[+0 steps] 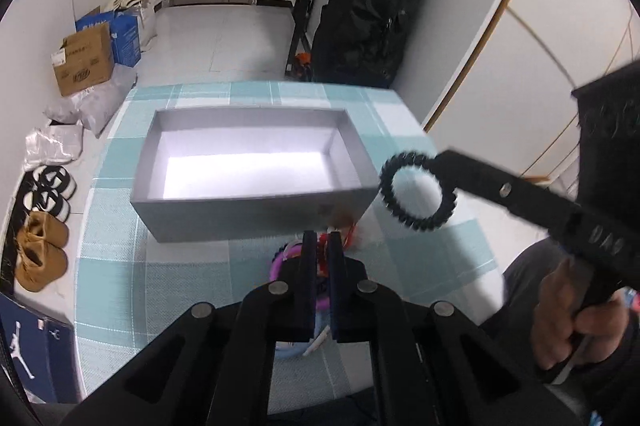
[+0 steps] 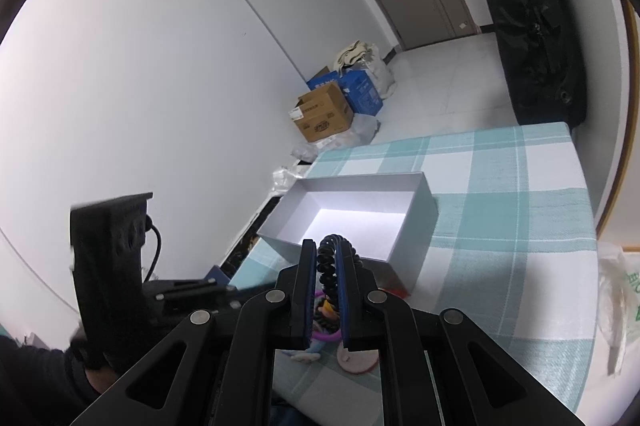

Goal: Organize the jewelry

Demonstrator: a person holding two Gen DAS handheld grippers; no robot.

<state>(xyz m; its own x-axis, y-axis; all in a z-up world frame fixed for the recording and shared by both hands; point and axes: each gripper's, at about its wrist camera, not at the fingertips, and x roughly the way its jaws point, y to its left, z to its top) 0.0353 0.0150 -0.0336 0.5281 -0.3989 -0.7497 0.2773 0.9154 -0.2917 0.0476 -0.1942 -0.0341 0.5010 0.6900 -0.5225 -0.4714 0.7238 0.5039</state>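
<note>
An open grey box [image 1: 256, 214] with a white floor stands on the teal checked tablecloth [image 1: 120, 266]; it also shows in the right wrist view [image 2: 416, 222]. My right gripper [image 2: 327, 246] is shut on a black spiral hair tie [image 1: 418, 192], held in the air just right of the box's near right corner; the tie [image 2: 326, 270] shows between its fingers. My left gripper [image 1: 321, 238] is nearly shut above a pile of colourful hair ties and bracelets [image 1: 286, 258]; I cannot tell if it holds any. The pile [image 2: 324, 322] lies in front of the box.
A round pink item [image 2: 358, 358] lies by the pile. Cardboard and blue boxes [image 1: 92, 54], plastic bags and shoes [image 1: 40, 250] line the floor at left. A black bag [image 1: 372, 10] stands behind the table. A plastic bag [image 2: 618, 298] lies beyond the table's right edge.
</note>
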